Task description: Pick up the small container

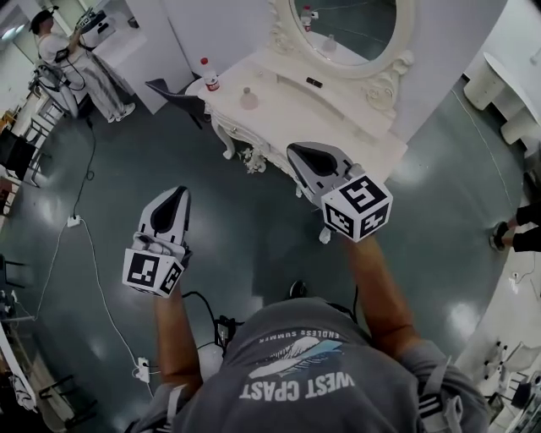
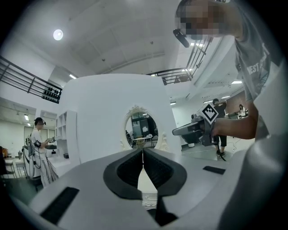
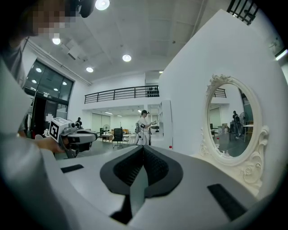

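The small pale container [image 1: 248,99] stands on the left end of a white dressing table [image 1: 338,118], beside a bottle [image 1: 209,74] with a red cap and label. Both grippers hang in the air short of the table. My left gripper [image 1: 179,194] is over the floor, well below and left of the container, with its jaws shut on nothing [image 2: 143,150]. Nearer the table's front edge, my right gripper [image 1: 299,151] is to the right of the container, jaws also shut and empty [image 3: 143,147]. Neither gripper view shows the container.
An oval mirror [image 1: 351,25] in an ornate frame stands on the table. A dark chair [image 1: 173,91] is at the table's left. A person [image 1: 76,51] stands far left. Cables and a power strip [image 1: 73,221] lie on the floor. White furniture [image 1: 507,93] is at right.
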Demonstrator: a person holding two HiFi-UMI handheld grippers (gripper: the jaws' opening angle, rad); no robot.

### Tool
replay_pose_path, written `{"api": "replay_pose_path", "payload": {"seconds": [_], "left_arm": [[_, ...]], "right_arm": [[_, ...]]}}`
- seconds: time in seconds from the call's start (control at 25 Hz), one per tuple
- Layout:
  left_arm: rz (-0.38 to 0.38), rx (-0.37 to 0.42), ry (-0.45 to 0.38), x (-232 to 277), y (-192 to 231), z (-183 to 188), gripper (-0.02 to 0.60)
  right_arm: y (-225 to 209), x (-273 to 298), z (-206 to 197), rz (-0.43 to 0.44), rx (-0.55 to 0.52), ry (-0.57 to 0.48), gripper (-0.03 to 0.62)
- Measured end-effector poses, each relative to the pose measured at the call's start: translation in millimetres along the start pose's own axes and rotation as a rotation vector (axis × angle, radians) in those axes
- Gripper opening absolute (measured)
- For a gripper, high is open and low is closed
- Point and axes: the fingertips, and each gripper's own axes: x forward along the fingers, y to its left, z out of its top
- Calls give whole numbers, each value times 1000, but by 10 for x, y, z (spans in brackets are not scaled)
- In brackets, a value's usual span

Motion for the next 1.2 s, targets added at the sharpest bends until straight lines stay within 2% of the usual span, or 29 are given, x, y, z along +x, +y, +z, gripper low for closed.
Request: {"api": "replay_pose_path", "payload": {"seconds": [0.32, 0.6, 0.88, 1.2], "left_arm": [[11, 17, 17, 338, -16, -43, 20], [-13, 5, 18, 582, 162, -171, 20], [-124, -22, -26, 1146, 617, -348, 20], [-267, -19, -77, 1742, 1208, -341, 20]], "right_arm": [[-345, 122, -36, 29, 13, -6, 26], [-551, 293, -138, -5, 26, 15, 26], [-776, 583, -152, -130, 18, 43, 26], [-976, 987, -35, -279, 22, 52, 26]]}}
